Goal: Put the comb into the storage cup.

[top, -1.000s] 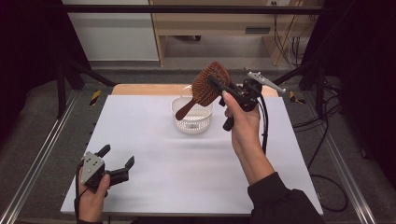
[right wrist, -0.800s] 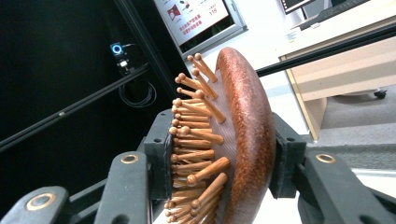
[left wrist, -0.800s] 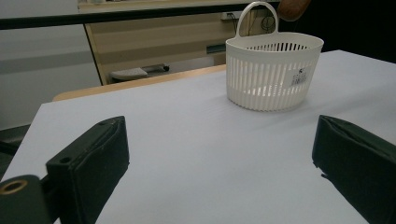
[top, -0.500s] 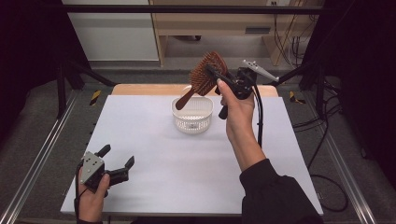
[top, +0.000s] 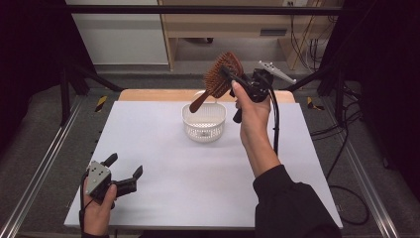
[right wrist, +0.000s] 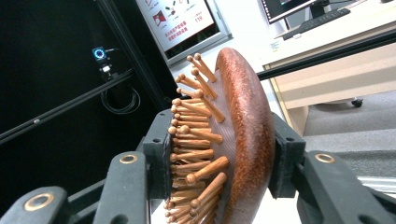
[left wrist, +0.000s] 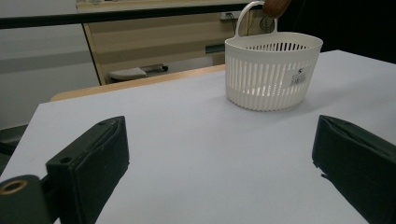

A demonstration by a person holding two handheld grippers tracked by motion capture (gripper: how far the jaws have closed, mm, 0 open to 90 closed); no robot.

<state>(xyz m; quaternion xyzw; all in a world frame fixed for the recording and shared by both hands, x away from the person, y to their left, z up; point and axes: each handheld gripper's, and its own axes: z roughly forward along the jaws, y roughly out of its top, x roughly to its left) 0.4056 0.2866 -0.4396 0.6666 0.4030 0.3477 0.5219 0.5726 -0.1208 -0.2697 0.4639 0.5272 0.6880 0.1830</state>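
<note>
Hairbrush [top: 223, 74] is held in the air above and just behind the white basket [top: 204, 121], clamped by the right gripper [top: 233, 79]; brush is wooden, reddish-brown, with wooden pins; its handle slopes down-left toward the basket, the tip near the basket's looped handle, contact not clear from the high view; right gripper view shows the brush head [right wrist: 233, 140] squeezed between the two black jaws, one pad on the pin side, the other on the smooth rounded back; pins point to that view's left; right hand [top: 252, 116] is raised over the far-right part of the table [top: 163, 148], forearm in a dark sleeve coming in from the bottom edge; cable hangs from the gripper down past the wrist.

Basket sits upright on the white table surface, toward the far edge near centre; slotted walls, a small label on the side facing the left gripper view [left wrist: 273, 70]; inside not visible well enough to say what it holds.

Left gripper [top: 124, 171] rests low at the near-left corner of the table, well apart from the basket; its jaws stand wide apart with nothing between them, just bare tabletop; left hand [top: 99, 208] grips it from below.
</note>
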